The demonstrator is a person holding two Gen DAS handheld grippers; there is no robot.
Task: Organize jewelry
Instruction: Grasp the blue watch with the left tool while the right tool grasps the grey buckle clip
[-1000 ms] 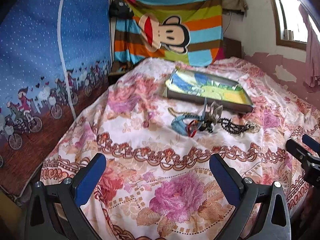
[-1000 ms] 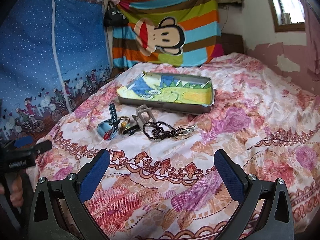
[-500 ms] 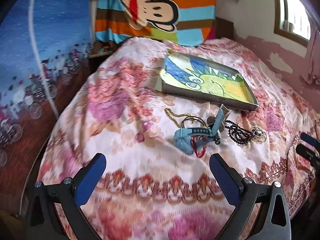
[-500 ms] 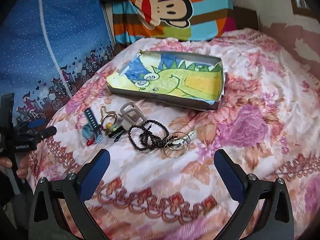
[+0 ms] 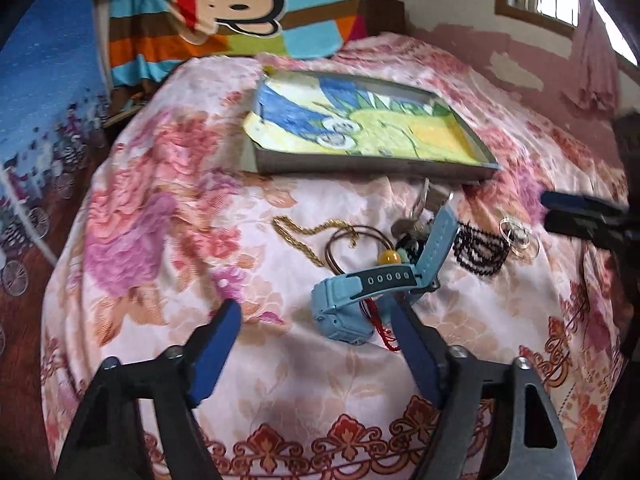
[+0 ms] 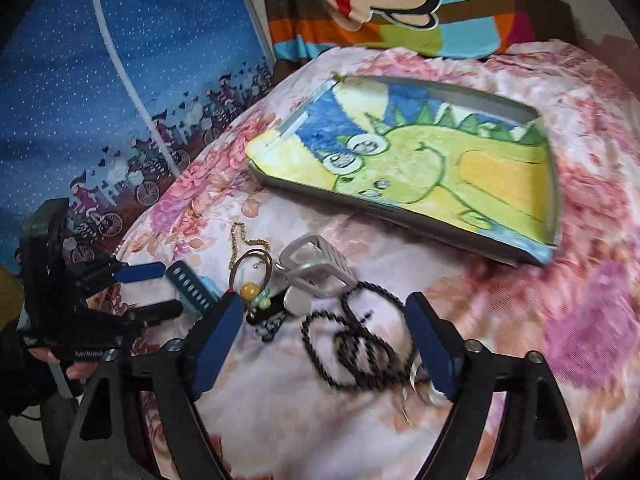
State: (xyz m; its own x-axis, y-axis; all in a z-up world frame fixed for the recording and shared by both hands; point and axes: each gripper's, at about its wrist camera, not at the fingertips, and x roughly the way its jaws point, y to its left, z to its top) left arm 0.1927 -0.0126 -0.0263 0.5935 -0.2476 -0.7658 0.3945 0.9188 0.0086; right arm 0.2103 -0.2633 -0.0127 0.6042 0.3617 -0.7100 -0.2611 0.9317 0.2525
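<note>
A pile of jewelry lies on the floral bedspread in front of a grey tray (image 5: 360, 162) lined with a dinosaur drawing. In the left wrist view my open left gripper (image 5: 316, 332) hovers just short of a light blue watch (image 5: 360, 300). Behind the watch lie a gold chain (image 5: 304, 230), a thin bangle (image 5: 356, 248) and a grey claw clip (image 5: 424, 204). In the right wrist view my open right gripper (image 6: 324, 324) straddles a black bead necklace (image 6: 356, 348), with the claw clip (image 6: 316, 268) just beyond. Clear rings (image 5: 516, 234) lie at the right of the pile.
The tray (image 6: 552, 200) sits farther up the bed. A blue patterned curtain (image 6: 120, 80) hangs along the bed's left side. A striped monkey blanket (image 5: 224, 12) hangs at the head. A peeling pink wall (image 5: 540, 72) runs along the right.
Both grippers have moved forward and down toward the jewelry pile. The left one has reached the blue watch and the right one the black beads. Both remain open.
</note>
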